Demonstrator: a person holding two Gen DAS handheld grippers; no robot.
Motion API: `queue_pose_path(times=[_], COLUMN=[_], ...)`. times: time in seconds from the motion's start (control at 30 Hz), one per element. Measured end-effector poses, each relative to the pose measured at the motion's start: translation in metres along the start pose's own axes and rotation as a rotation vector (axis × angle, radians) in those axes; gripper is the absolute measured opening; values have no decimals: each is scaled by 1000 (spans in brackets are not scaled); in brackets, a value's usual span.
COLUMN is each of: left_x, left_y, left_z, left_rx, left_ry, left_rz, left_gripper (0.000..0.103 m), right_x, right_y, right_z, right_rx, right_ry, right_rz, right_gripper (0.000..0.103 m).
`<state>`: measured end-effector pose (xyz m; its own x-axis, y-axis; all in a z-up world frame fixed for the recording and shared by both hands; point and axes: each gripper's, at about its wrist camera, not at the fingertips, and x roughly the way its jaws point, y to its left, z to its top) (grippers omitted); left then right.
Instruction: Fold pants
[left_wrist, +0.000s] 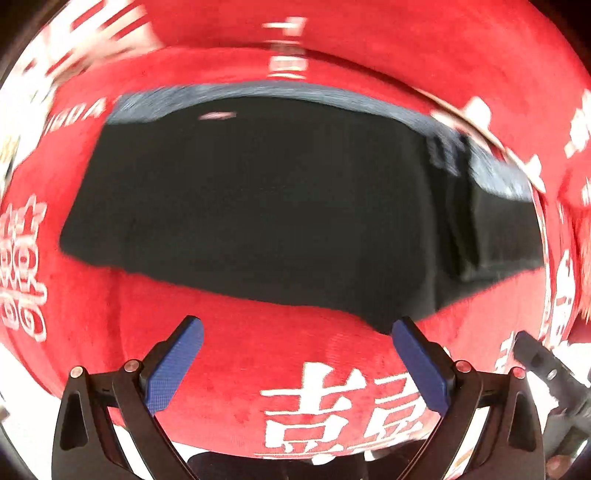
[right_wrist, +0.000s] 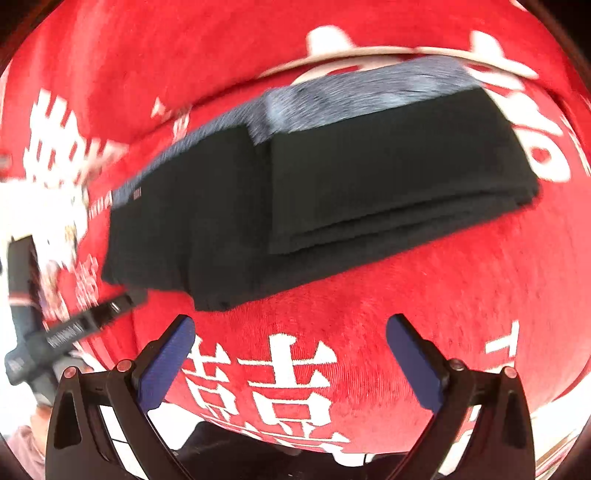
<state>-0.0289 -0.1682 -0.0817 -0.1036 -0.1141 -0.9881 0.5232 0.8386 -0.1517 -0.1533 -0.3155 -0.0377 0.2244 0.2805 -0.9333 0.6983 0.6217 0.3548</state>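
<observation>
Black knit pants (right_wrist: 332, 184), folded into a layered slab with a grey lining edge, lie on a red plush cloth (right_wrist: 480, 295); left hand-held gripper (left_wrist: 297, 363) and right hand-held gripper (right_wrist: 290, 360) hover empty, blue-padded jaws spread.

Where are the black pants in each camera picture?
Left wrist view: the black pants fill the middle, folded, beyond the open left gripper.
Right wrist view: the pants lie centre, slanting up rightward.
Shared landmark: the red cloth with white characters underneath.
</observation>
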Motion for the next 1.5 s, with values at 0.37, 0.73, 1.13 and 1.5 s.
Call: queue_pose_path(times=[0.37, 0.73, 1.13, 1.5], left_x=[8, 3, -52, -113], left_y=[-145, -254, -161, 1], left_z=[-20, -68, -57, -2], left_rx=[324, 506, 474, 189], left_ry=[-23, -25, -252, -410], left_rz=[109, 43, -15, -27], left_gripper=[102, 102, 102, 102], right_x=[-49, -121, -79, -38], right_y=[-130, -229, -162, 25], right_z=[-78, -154, -151, -57], right_rx=[373, 590, 527, 107], right_ry=[-118, -290, -220, -176], right_rz=[84, 118, 114, 69], right_gripper=[103, 103, 103, 103])
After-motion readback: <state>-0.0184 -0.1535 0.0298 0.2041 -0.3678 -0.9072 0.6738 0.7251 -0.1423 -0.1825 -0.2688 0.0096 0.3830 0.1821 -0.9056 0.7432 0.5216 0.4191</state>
